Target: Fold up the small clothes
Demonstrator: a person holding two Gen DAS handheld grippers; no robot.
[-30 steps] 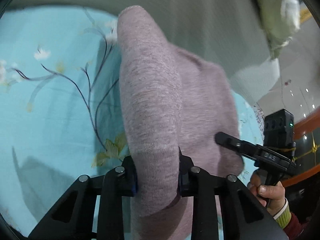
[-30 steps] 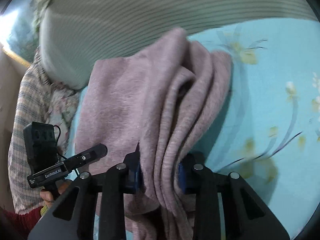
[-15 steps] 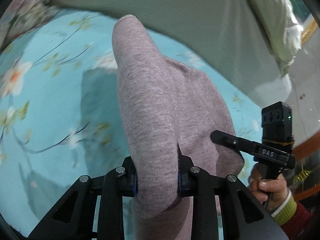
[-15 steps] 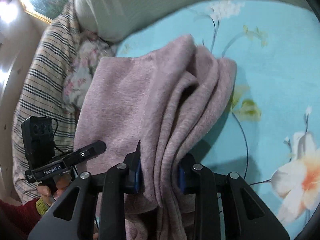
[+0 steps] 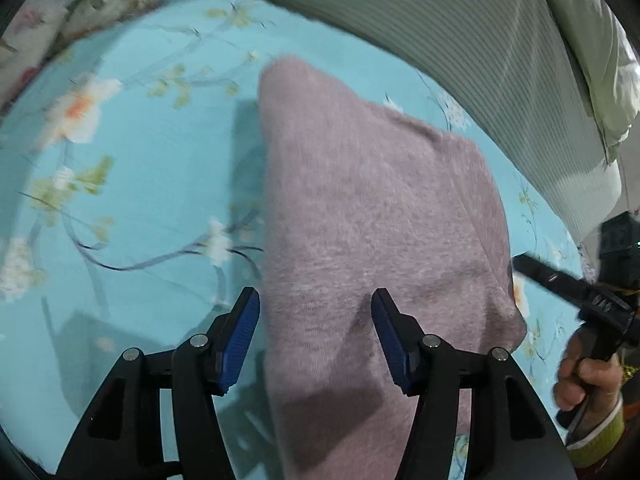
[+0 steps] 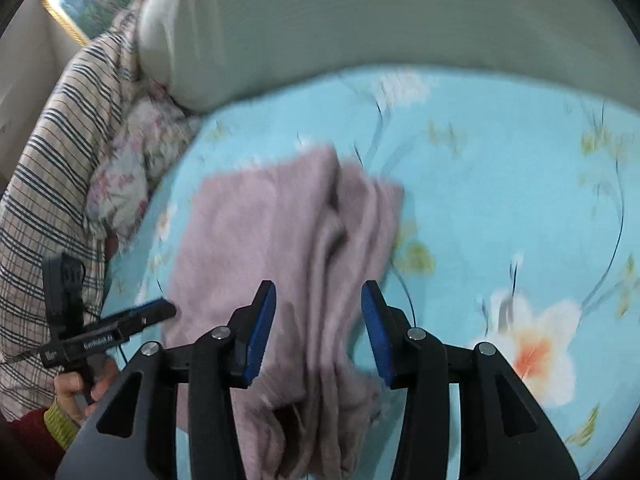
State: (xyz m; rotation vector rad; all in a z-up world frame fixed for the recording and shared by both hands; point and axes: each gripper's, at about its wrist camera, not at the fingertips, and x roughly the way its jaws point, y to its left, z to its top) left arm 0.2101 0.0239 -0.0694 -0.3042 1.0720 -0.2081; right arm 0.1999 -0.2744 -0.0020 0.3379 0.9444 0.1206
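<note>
A mauve knitted garment (image 5: 372,220) lies folded on the turquoise floral bedsheet (image 5: 140,184). My left gripper (image 5: 316,332) is open, its blue pads on either side of the garment's near left edge, not pinching it. In the right wrist view the same garment (image 6: 280,232) lies bunched in folds at its right side. My right gripper (image 6: 320,328) is open too, astride the near right edge. Each gripper shows in the other's view: the right one (image 5: 560,284) and the left one (image 6: 120,324).
A pale green ribbed duvet (image 5: 500,40) is heaped along the far side of the bed, also seen in the right wrist view (image 6: 380,20). A striped cloth (image 6: 60,152) and a floral pillow (image 6: 128,176) lie at the left.
Both grippers were shut on the garment and held it up; now both have opened and the garment lies on the sheet. The cameras have tilted down toward the bed.
</note>
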